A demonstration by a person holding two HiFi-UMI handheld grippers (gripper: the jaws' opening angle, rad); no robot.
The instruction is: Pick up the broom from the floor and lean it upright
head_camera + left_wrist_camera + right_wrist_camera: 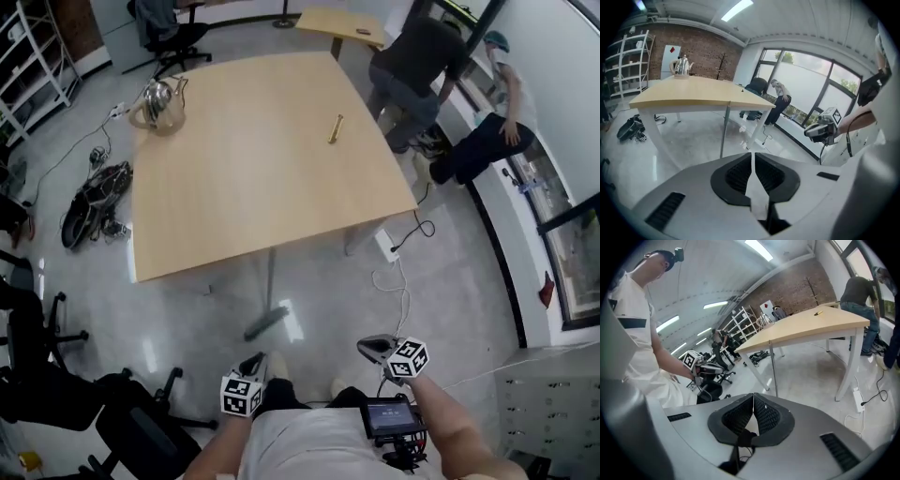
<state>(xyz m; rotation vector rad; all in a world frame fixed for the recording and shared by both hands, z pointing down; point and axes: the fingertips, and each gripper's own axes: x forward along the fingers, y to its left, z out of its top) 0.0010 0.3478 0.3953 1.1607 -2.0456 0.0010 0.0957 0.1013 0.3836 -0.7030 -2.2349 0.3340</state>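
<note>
Broom point(271, 286) is not flat on the floor. It stands up on its brush point(266, 322), and its thin stick goes toward 12 o'clock in the head view until it rests on the near edge of the table point(244, 159). So its long line runs up and down, tipped a little toward the table. Both gripper views show the same thin stick going from the floor to the table edge, beside the fat white table legs.

The left gripper point(255, 362) is low in the head view. Its jaws are pressed together and nothing is between them. From it the brush sits at about 12 o'clock, near but not touching. The right gripper point(366, 347) has its jaws together too, with nothing in them. From it the brush sits between 9 and 10 o'clock, farther off. So the left hand is the nearer one.

I think the leaning part of the job looks done — the broom seems to hold itself against the table with no hand on it. If it slips, the stick would most likely slide along the table edge. Then the left gripper would be the one to catch it — open up and reach straight ahead to 12 o'clock for the stick, well above the brush.
</note>
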